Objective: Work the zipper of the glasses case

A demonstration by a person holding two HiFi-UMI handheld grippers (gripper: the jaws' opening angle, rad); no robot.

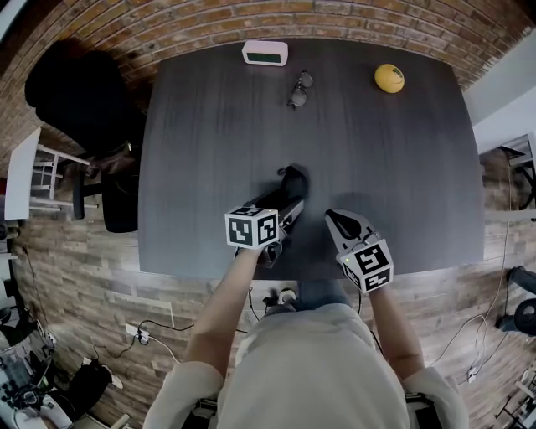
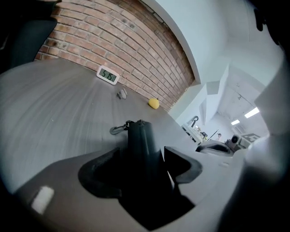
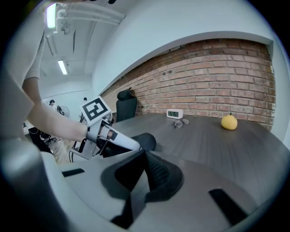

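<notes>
At table [image 1: 209, 126] front, left gripper [image 1: 283, 208] straddles glasses case [image 2: 140, 145], jaws spread, seemingly loose; right gripper [image 1: 337, 220] pressed together.

Office/lab-type rm: brick wall [image 1: 251, 21], dark desk [image 1: 209, 151] w/ digital clock [image 1: 265, 53], black office chair [image 1: 79, 100], wood-look floor w/ loose cables [image 1: 159, 331], ceiling strip lights [image 3: 62, 67], more workstations in bg

A small white digital clock [image 2: 108, 75] is standing at the far edge of the table [image 1: 209, 167]. In the left gripper view its pale display is showing dark digits that are reading roughly 5:15, too small to be sure. The left marker cube [image 1: 251, 227] and right marker cube [image 1: 371, 266] are showing black-and-white square code patterns.
</notes>
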